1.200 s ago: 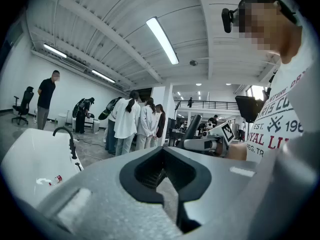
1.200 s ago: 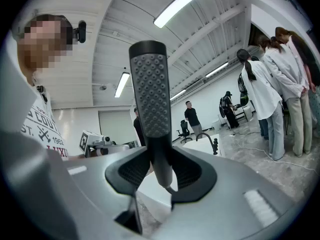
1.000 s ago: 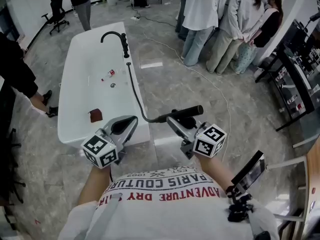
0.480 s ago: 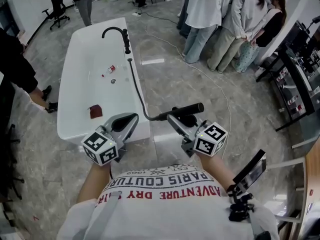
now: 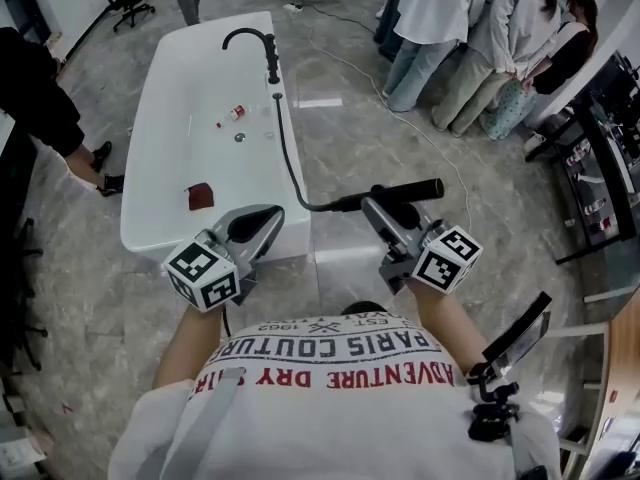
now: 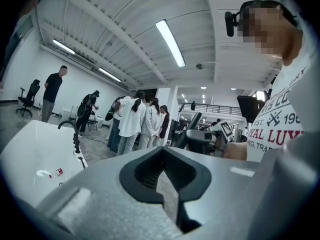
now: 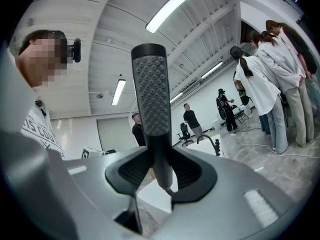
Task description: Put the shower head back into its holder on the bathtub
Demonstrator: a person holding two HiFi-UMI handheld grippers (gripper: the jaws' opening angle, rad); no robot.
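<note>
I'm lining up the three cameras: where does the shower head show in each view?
Head view: shower head lies right of centre.
Left gripper view: shower head small, right of centre.
Right gripper view: shower head upright, centre.
Shared landmark: black faucet.

Head camera looks steeply down past the wearer's chest onto the left gripper (image 5: 268,220) and right gripper (image 5: 382,206), with the bathtub (image 5: 165,118) beyond. Each gripper camera sits close behind its own jaws, facing about level. All three views share the bathtub, apparently its tap end, and the group of people (image 5: 470,28).
</note>
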